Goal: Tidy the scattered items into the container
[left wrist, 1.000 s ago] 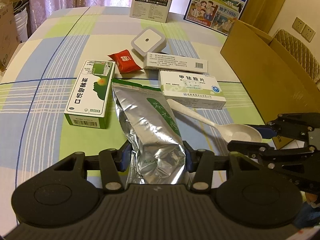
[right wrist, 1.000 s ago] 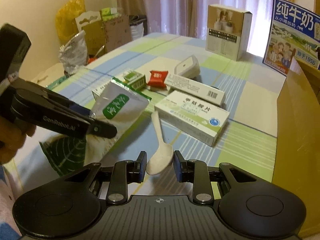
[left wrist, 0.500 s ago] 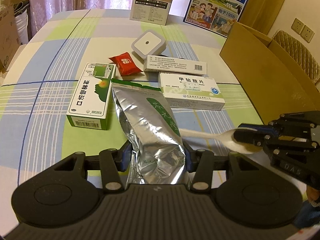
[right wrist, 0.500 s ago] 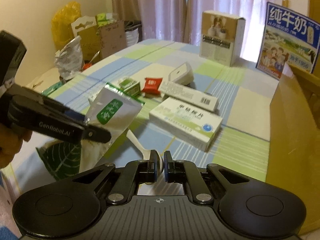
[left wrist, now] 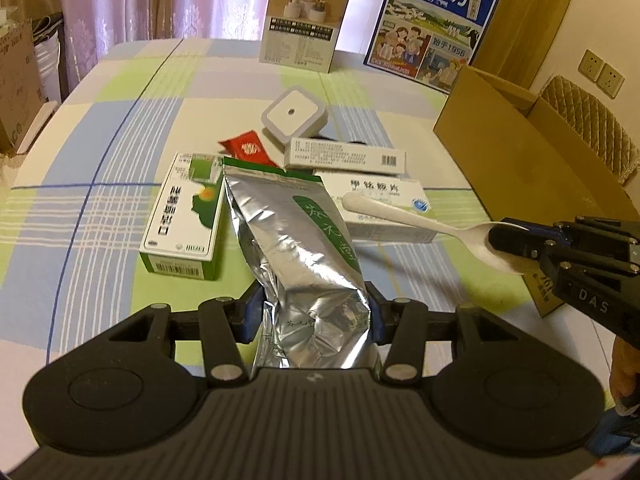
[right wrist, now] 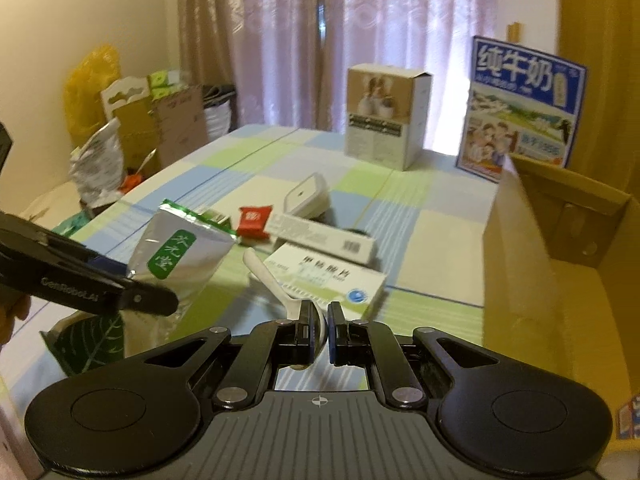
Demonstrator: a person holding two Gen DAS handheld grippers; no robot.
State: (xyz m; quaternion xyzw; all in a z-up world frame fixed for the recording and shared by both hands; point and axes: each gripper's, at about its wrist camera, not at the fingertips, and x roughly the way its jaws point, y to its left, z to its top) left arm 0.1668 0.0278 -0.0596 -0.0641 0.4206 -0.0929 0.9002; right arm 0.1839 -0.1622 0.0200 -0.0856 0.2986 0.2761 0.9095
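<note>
My left gripper [left wrist: 312,312] is shut on the bottom of a silver foil pouch [left wrist: 304,240] with a green label and holds it raised over the table. The pouch also shows in the right wrist view [right wrist: 176,264]. My right gripper [right wrist: 319,334] is shut on the bowl of a white plastic spoon [right wrist: 268,276] and holds it in the air, handle pointing away. In the left wrist view the spoon [left wrist: 404,216] hangs at the right. The open cardboard box [left wrist: 532,168] stands at the right of the table [right wrist: 536,264].
On the checked tablecloth lie a green-and-white box [left wrist: 184,216], a red sachet [left wrist: 248,148], a long white box [left wrist: 344,156], a white medicine box [left wrist: 384,200] and a white square device [left wrist: 294,114]. A tall carton [left wrist: 306,20] and a milk box [left wrist: 432,28] stand at the back.
My right gripper closed on the spoon's bowl and lifted the spoon off the table. My left gripper rose with the pouch held.
</note>
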